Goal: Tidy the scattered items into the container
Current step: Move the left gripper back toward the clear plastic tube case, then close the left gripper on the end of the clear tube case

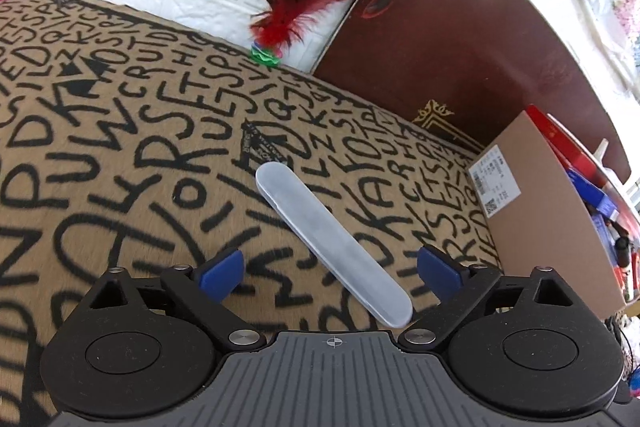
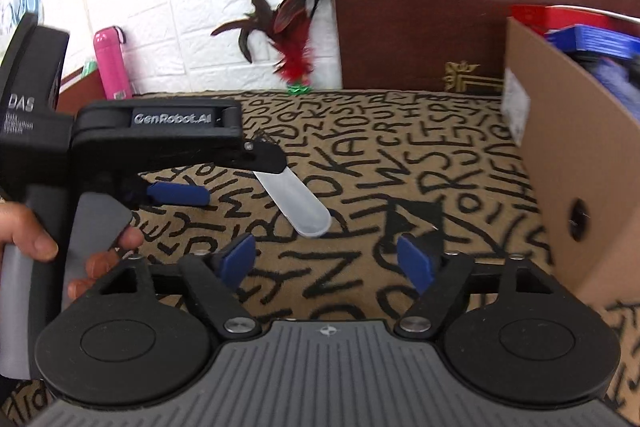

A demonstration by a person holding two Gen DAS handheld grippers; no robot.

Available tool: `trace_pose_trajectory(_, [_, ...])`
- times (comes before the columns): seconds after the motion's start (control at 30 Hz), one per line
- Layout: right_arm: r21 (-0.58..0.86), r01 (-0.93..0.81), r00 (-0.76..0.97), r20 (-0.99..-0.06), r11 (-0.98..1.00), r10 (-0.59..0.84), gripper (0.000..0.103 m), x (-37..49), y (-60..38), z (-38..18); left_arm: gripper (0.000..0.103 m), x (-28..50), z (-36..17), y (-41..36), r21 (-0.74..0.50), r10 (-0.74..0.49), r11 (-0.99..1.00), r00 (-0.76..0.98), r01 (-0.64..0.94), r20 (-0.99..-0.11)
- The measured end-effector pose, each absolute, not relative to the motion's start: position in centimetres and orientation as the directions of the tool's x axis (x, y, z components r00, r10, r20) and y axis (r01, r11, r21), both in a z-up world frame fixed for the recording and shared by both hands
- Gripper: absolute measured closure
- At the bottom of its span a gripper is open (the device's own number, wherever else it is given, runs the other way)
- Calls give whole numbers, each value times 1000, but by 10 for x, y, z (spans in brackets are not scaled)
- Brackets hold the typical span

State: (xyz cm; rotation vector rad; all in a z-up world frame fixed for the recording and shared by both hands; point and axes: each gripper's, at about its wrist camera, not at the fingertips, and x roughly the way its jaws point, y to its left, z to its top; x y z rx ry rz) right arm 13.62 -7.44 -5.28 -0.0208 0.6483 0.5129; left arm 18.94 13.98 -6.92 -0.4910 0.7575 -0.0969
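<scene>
A long translucent plastic case (image 1: 332, 247) lies slanted on the letter-printed cloth (image 1: 120, 147). My left gripper (image 1: 330, 267) is open and straddles the case's near half, its blue pads clear of it on both sides. In the right wrist view the case's rounded end (image 2: 308, 215) pokes out from under the left gripper, whose blue finger (image 2: 178, 194) shows at the left. My right gripper (image 2: 327, 261) is open just short of that end, with nothing between its pads. The cardboard box (image 1: 552, 211) (image 2: 568, 155) stands at the right, holding red and blue items.
A red and dark feather shuttlecock (image 1: 288, 15) (image 2: 294, 59) leans on the white brick wall at the cloth's far edge. A brown leather panel (image 1: 460, 39) rises behind the box. A pink bottle (image 2: 112, 63) stands far left. A hand (image 2: 36, 239) grips the left tool's handle.
</scene>
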Motion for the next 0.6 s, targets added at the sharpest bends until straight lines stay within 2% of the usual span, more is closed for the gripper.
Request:
trace_pose_trajectory(0.17, [116, -498, 657, -597, 860, 461, 33, 157, -57, -61, 12, 208, -68, 138, -421, -253, 904, 709, -69, -659])
trace_pose_trajectory(0.37, [113, -532, 622, -620, 839, 479, 46, 179, -42, -72, 26, 224, -67, 129, -369, -242, 928, 688, -41, -684])
trace_pose_trajectory(0.5, [87, -548, 632, -609, 832, 480, 53, 185, -34, -75, 46, 230, -68, 123, -350, -246, 936, 677, -19, -694])
trace_pose_trajectory(0.6, [76, -555, 637, -602, 828, 482, 67, 182, -33, -77, 62, 229, -69, 121, -372, -280, 928, 660, 1, -697])
